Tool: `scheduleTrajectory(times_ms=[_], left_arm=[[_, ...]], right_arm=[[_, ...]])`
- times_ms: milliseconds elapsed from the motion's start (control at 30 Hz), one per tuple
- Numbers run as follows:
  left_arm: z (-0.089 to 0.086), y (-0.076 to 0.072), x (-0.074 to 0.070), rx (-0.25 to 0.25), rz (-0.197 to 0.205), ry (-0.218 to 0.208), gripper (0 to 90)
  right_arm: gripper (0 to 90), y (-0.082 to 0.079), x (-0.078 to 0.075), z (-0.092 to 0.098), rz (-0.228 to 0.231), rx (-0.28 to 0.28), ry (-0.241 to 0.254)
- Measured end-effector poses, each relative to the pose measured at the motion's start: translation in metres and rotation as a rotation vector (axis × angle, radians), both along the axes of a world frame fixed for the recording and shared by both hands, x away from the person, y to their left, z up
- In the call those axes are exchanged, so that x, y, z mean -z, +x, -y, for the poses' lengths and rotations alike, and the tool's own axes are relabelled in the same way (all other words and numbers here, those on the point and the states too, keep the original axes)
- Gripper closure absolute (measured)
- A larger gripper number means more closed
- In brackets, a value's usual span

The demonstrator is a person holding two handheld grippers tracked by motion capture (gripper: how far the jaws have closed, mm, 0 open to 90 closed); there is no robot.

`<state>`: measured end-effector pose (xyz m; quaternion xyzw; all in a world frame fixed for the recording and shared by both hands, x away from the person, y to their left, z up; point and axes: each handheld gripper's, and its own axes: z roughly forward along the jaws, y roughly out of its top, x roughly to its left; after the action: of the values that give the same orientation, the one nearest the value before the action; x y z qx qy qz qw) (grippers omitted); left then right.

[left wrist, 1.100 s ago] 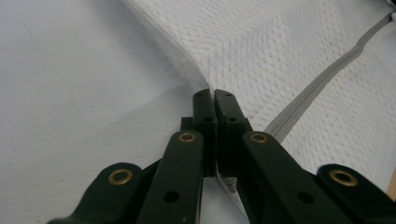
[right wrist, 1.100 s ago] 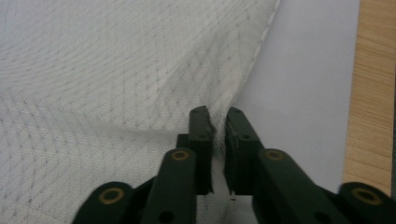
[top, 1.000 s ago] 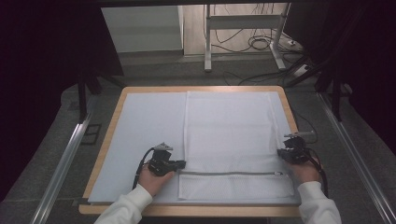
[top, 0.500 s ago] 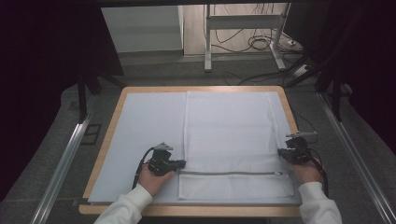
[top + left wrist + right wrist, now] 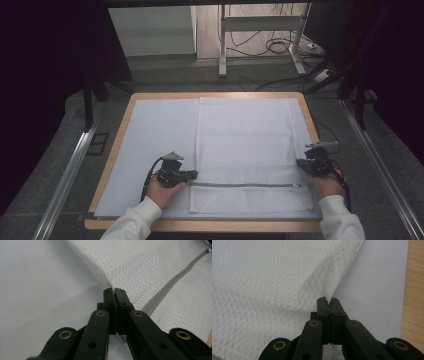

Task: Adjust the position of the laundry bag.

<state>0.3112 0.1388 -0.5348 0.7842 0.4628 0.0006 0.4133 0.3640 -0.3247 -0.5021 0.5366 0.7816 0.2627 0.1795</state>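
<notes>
A white mesh bag [image 5: 245, 145] with a grey zipper [image 5: 247, 184] lies flat on a pale sheet over the wooden table [image 5: 210, 95]. My left gripper [image 5: 192, 174] is shut on the bag's left edge just above the zipper. In the left gripper view the jaws pinch the mesh edge [image 5: 110, 277], which lifts slightly, and the zipper [image 5: 172, 280] runs off to the right. My right gripper [image 5: 301, 163] is shut on the bag's right edge. In the right gripper view the mesh [image 5: 287, 277] puckers up into the closed jaws.
The pale sheet [image 5: 155, 135] covers most of the table, with bare room left of the bag. Wooden table rim [image 5: 415, 290] lies close to the right gripper. Metal rails [image 5: 70, 170] flank the table; cables and a stand leg [image 5: 222, 45] sit on the floor beyond.
Both hands have stayed nearly in place. The grippers keep their hold on the bag's side edges.
</notes>
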Motion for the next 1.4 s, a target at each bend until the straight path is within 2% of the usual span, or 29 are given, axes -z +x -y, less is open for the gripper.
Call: scheduleTrajectory(times_ms=[1400], left_arm=[[-0.019, 0.000, 0.000, -0.030, -0.007, -0.005, 89.4]], right_arm=[[87.4, 0.000, -0.001, -0.018, 0.021, -0.039, -0.004]])
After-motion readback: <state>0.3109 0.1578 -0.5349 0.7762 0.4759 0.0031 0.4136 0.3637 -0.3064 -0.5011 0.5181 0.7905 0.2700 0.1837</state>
